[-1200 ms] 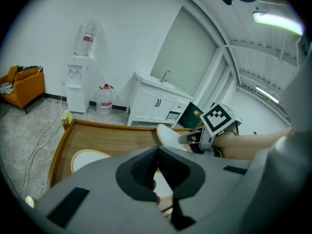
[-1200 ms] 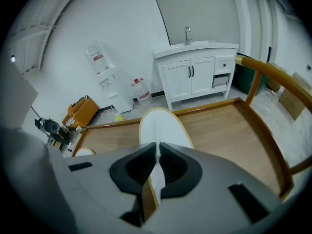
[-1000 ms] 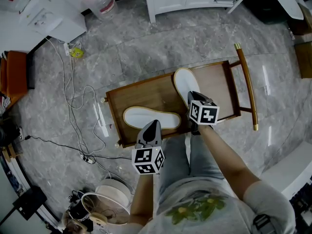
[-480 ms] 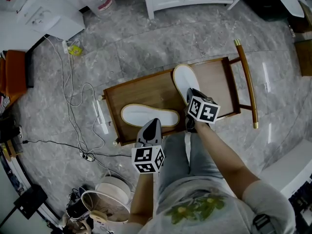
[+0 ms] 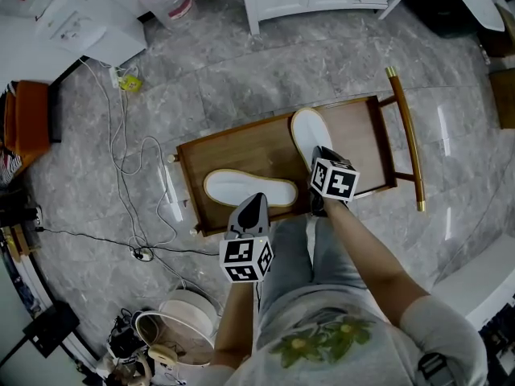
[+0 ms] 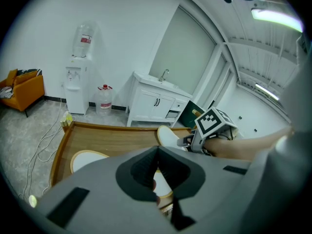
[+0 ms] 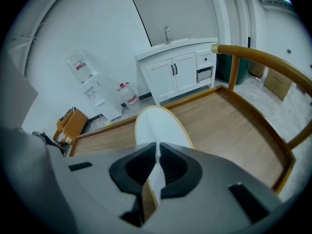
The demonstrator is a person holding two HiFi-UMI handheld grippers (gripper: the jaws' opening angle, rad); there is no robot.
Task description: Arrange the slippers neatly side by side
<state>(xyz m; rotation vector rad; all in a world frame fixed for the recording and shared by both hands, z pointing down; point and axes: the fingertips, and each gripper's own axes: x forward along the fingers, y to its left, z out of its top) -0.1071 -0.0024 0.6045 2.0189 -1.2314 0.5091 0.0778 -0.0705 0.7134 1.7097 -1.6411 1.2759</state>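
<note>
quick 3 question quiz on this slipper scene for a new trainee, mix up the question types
1. How many slippers lie on the wooden tray?
2. True or false: the two slippers already lie parallel, side by side.
3. What is the right gripper shut on? A) the tray's rail B) the edge of the right-hand slipper C) nothing

Key
1. Two.
2. False: the left-hand slipper lies across the tray, while the right-hand one points away from the person.
3. B
</note>
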